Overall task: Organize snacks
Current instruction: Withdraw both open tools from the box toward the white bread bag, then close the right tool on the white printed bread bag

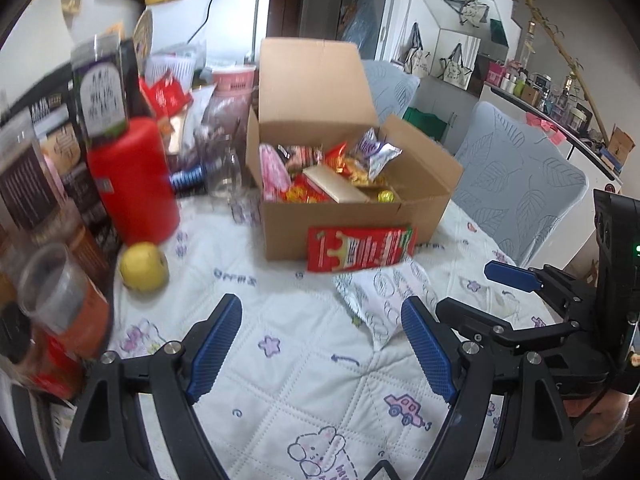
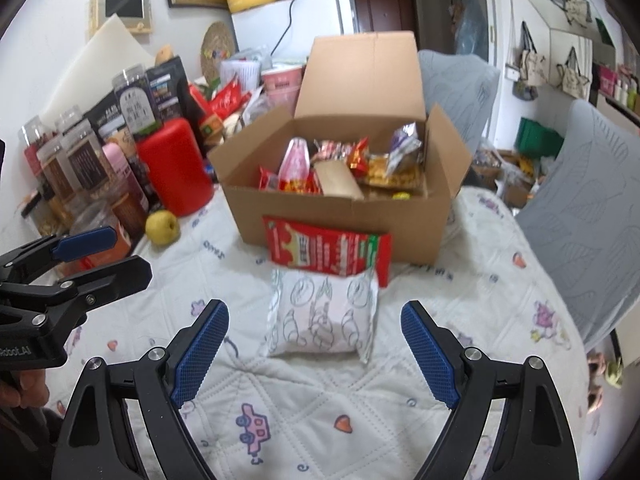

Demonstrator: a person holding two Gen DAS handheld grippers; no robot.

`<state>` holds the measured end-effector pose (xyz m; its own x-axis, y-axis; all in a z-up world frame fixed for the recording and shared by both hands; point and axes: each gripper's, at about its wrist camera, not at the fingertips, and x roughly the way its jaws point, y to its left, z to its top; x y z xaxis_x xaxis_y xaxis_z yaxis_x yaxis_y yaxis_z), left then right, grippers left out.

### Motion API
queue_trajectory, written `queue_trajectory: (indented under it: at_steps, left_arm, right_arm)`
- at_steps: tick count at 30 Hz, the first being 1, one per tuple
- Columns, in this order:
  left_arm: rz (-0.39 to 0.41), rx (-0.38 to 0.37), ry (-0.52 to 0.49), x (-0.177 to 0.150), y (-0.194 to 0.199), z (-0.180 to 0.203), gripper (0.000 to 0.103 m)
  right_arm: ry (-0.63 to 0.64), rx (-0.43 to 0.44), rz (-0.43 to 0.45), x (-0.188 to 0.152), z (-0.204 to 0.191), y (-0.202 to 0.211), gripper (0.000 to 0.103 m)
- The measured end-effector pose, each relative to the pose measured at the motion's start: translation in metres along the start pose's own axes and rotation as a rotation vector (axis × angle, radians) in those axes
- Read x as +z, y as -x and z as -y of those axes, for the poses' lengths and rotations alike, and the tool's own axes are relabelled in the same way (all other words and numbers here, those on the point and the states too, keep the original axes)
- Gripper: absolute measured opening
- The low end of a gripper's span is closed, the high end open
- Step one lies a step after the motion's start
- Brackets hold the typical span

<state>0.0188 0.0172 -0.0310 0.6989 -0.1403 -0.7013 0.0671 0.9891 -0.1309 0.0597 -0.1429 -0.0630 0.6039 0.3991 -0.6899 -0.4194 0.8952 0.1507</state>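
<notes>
The left claw stands wide open above the quilted cloth that covers the table, and nothing is between its blue pads. The right claw is also wide open and empty. It points at a white snack packet printed with line drawings of croissants, which lies flat on the cloth just in front of its fingers; the pads do not touch it.

Behind the white packet, a red snack packet with a green edge leans against the front wall of an open cardboard box. The two packets touch or overlap a little where they meet. The box stands near the middle of the table with its lid flap raised at the back. Inside it lie many wrapped snacks: a pink packet, red and gold wrappers, a silver and purple bag, and a plain beige carton.

Toward the left edge of the table there is a yellow-green apple beside a red canister, and behind these a crowd of jars and dark bags. In the right wrist view the left claw comes in from the left edge, held by a hand that is only partly seen. Two chairs with grey leaf-pattern covers stand at the far and right sides of the table.
</notes>
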Motion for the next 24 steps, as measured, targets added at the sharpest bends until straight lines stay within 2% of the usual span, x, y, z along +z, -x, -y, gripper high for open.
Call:
queue_trajectory:
  at_steps: [7,8,9,11,24]
  left_arm:
    - [-0.018,0.039,0.019,-0.01,-0.012,-0.011,0.082]
    - [-0.02,0.04,0.022,-0.01,-0.013,-0.013,0.082]
    - [-0.021,0.039,0.025,-0.01,-0.015,-0.014,0.082]
    - [-0.025,0.04,0.032,-0.01,-0.018,-0.019,0.082]
    - [-0.035,0.03,0.025,0.009,-0.038,-0.028,0.082]
  right_arm:
    - [-0.004,0.022,-0.077,-0.007,0.0,-0.033,0.089]
    - [-0.006,0.021,-0.092,-0.006,-0.001,-0.038,0.091]
    - [-0.011,0.015,-0.116,-0.006,0.0,-0.046,0.099]
    - [-0.018,0.013,-0.136,-0.005,0.001,-0.058,0.102]
    - [0.011,-0.048,-0.239,-0.005,0.0,-0.11,0.102]
